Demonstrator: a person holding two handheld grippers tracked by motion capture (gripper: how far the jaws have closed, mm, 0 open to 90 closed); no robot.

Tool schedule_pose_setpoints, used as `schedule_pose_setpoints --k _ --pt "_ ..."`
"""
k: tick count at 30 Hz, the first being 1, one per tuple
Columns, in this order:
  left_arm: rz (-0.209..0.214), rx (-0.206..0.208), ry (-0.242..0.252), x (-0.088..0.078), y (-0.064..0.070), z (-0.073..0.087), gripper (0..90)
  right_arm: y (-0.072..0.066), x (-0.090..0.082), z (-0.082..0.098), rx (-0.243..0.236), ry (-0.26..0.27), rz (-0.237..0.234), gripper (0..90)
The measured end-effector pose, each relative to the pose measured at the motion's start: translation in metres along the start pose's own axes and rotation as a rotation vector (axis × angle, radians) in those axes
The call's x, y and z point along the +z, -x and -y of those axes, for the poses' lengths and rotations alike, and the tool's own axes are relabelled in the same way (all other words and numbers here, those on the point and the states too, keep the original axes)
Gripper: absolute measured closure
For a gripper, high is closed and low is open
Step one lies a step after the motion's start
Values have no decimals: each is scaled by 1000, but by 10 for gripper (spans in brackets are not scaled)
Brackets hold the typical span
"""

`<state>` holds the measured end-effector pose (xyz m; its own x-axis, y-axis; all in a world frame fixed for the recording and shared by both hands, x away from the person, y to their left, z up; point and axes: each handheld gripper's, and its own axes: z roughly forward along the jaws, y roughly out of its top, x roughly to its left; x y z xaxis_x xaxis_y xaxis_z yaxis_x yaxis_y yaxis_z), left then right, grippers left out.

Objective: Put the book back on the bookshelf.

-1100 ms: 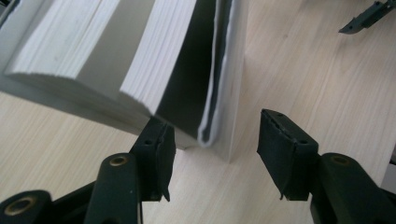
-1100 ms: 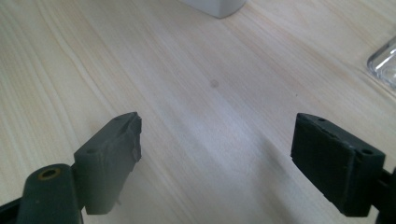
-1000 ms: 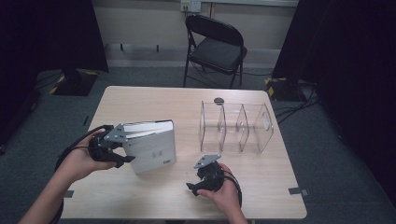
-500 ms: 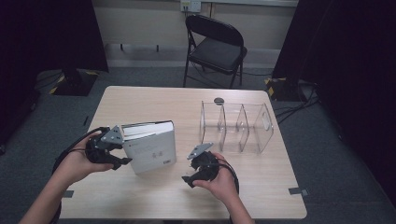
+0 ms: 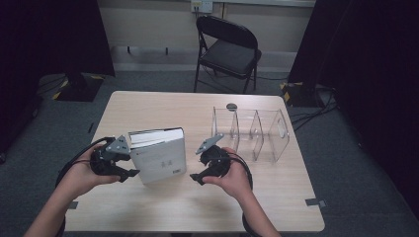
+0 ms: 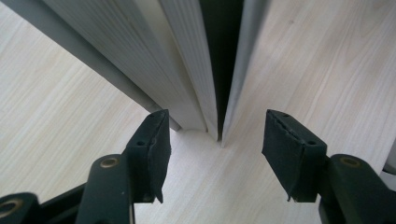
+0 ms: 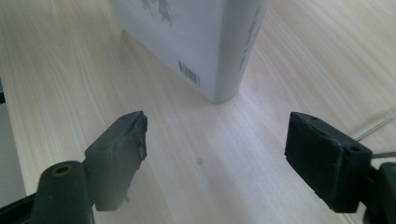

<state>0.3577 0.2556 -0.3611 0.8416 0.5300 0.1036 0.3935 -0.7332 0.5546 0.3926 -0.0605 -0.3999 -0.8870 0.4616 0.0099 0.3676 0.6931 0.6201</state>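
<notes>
Two grippers flank one book [image 5: 160, 155] on my table [image 5: 163, 207], and each camera gives me something the others hold back. From the high view I get the layout: the book stands near the table's front left part, tilted, its page block facing up, with a clear plastic divider rack [image 5: 257, 133] well apart to its right and a small dark disc [image 5: 231, 105] beyond that. A black folding chair [image 5: 228, 49] stands on the grey floor behind.

The left gripper view gives me the book's fore-edge close up [image 6: 187, 70] — fine ribbed page edges, pale grey boards, and a dark gap where the cover hangs away from the pages. The right gripper view gives me the opposite side: a smooth matte white cover [image 7: 196, 37] with a barcode near the lower corner and faint lettering down the spine, resting on pale wood grain.

My left gripper [image 5: 129, 163] sits just beside the book's left edge; its jaws stand apart, the black rubbery pads [image 6: 156, 144] short of the boards and pressing nothing. My right gripper [image 5: 195, 163] hangs near the book's right side — its jaws have just been closing a little, yet stay spread wide, with bare table between the pads [image 7: 121, 149] and the book's corner ahead of them.
</notes>
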Motion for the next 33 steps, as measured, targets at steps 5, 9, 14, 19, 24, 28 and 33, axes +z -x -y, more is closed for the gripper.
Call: schedule_pose_setpoints --k 5,9,14,19,24,28,33 --pt "1 -14 6 1 1 3 400 3 -4 -15 -22 -8 10 200" --pt "1 -27 4 5 1 8 390 6 -7 -24 -29 -11 12 200" --pt "5 -32 -12 12 1 15 382 11 -11 -35 -43 -21 -3 200" --pt "13 -45 5 18 3 21 371 15 -12 -45 -56 -28 -12 200" --pt "16 -61 12 23 5 27 358 18 -16 -54 -51 -13 -29 199" --pt "18 -66 22 24 7 32 348 17 -17 -61 -63 -18 -32 200" --pt "11 -63 47 29 9 42 306 15 -20 -72 -87 -14 -38 199"
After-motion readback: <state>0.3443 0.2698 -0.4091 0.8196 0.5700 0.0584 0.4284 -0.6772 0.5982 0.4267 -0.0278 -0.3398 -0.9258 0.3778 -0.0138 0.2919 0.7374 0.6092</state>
